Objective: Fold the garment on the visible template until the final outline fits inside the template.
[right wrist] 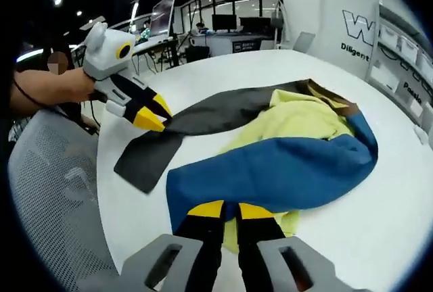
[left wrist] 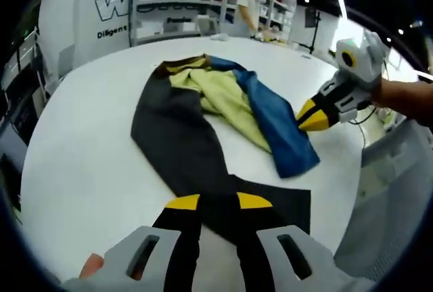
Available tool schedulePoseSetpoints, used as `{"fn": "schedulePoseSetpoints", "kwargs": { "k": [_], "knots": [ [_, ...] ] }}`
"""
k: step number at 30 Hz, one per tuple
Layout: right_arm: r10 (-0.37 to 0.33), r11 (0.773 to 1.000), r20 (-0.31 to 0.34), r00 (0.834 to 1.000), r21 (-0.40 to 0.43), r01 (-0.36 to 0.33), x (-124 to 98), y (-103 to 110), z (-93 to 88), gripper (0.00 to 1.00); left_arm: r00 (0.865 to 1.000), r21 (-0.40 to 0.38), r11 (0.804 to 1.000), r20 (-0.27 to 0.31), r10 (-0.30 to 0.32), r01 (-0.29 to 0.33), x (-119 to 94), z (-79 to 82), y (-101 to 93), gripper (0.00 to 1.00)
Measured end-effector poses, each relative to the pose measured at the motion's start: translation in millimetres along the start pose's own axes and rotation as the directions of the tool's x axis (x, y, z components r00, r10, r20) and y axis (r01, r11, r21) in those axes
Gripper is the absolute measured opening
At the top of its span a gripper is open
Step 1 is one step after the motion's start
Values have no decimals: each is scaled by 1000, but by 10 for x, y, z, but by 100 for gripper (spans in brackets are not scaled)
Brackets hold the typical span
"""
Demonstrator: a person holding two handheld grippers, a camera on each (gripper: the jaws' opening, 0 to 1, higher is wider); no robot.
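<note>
A garment lies spread on the round white table (left wrist: 88,157), with a dark grey part (left wrist: 176,143), a yellow-green lining (left wrist: 223,99) and a blue part (left wrist: 277,123). My left gripper (left wrist: 218,202) is shut on the near end of the dark grey part. In the right gripper view it (right wrist: 154,117) pinches that same dark strip (right wrist: 216,113) from the left. My right gripper (right wrist: 230,209) is shut on the edge of the blue part (right wrist: 270,170). It enters the left gripper view from the right (left wrist: 312,117), held by a hand, with its yellow tips on the blue fabric.
A grey mesh chair (right wrist: 54,190) stands close to the table edge beside me. Shelves with white bins (left wrist: 176,1) and a standing person (left wrist: 247,8) are beyond the table's far side. Desks with monitors (right wrist: 230,25) line the back of the room.
</note>
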State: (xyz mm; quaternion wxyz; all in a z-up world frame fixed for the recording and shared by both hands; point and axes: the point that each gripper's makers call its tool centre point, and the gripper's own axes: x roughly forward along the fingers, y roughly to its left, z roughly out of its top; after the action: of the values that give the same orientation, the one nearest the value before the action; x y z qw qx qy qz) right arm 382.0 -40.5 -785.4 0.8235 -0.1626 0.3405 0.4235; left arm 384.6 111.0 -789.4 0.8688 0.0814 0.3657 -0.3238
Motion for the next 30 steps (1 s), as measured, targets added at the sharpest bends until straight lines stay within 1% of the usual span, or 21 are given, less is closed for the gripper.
{"fn": "schedulePoseSetpoints", "kwargs": {
  "k": [2,4,5,6,7,8,10,11,13,14,15,17,18,19,20,21,23,24,27,30],
  "knots": [
    [4,1000,0,1000,8,-4,-5,-2,-1,0,1000,4,1000,-18,0,1,21,-37,-1,15],
    [2,1000,3,1000,4,-2,-19,-11,-1,0,1000,4,1000,-20,23,-23,3,-27,26,17],
    [2,1000,5,1000,5,-2,-27,-11,3,0,999,0,999,-5,39,-39,-29,14,43,20],
    [2,1000,8,1000,7,-2,-35,-9,10,0,998,-14,998,31,60,-60,-77,92,74,23],
    [3,1000,13,1000,9,-3,-47,-5,26,0,997,-17,997,32,71,-71,-102,104,94,25],
    [3,1000,17,1000,8,-3,-49,-3,34,0,996,-16,996,14,84,-84,-131,74,131,26],
    [2,1000,19,1000,5,-2,-45,5,44,0,995,-37,995,-34,92,-93,-130,-25,174,25],
    [2,1000,19,1000,4,-2,-37,7,44,0,993,-53,994,-68,93,-96,-116,-109,192,25],
    [2,1000,21,1000,8,-2,-28,1,41,0,993,-101,992,-101,66,-77,-76,-219,157,22],
    [2,1000,21,1000,7,-2,-31,2,42,0,989,-94,989,-106,103,-114,-80,-251,211,24],
    [2,1000,22,1000,6,-2,-37,4,44,0,993,-92,992,-82,84,-91,-55,-193,171,24],
    [2,1000,24,1000,4,-2,-47,8,51,0,992,-92,991,-90,86,-94,-20,-169,152,24],
    [2,1000,25,1000,3,-2,-49,7,53,0,991,-73,992,-98,95,-102,-13,-165,151,23],
    [1,1000,27,1000,2,-1,-51,6,57,0,985,-27,992,-119,121,-125,-6,-186,181,21],
    [1,1000,27,1000,2,-1,-51,6,57,0,984,-10,992,-123,127,-129,0,-182,179,18],
    [1,1000,28,1000,2,-1,-49,0,56,0,987,-18,993,-115,114,-117,11,-157,142,15],
    [0,1000,29,1000,-1,0,-58,2,57,0,988,-17,994,-113,105,-107,38,-150,111,6],
    [1,1000,30,1000,-1,-1,-60,3,57,0,989,-11,995,-114,97,-99,38,-147,98,4],
    [-1,1000,30,1000,-4,1,-76,-3,53,0,987,21,993,-111,114,-112,61,-120,99,2],
    [-5,1000,36,999,0,5,-120,-23,66,0,982,47,989,-121,143,-138,18,-116,144,1]
  ]
}}
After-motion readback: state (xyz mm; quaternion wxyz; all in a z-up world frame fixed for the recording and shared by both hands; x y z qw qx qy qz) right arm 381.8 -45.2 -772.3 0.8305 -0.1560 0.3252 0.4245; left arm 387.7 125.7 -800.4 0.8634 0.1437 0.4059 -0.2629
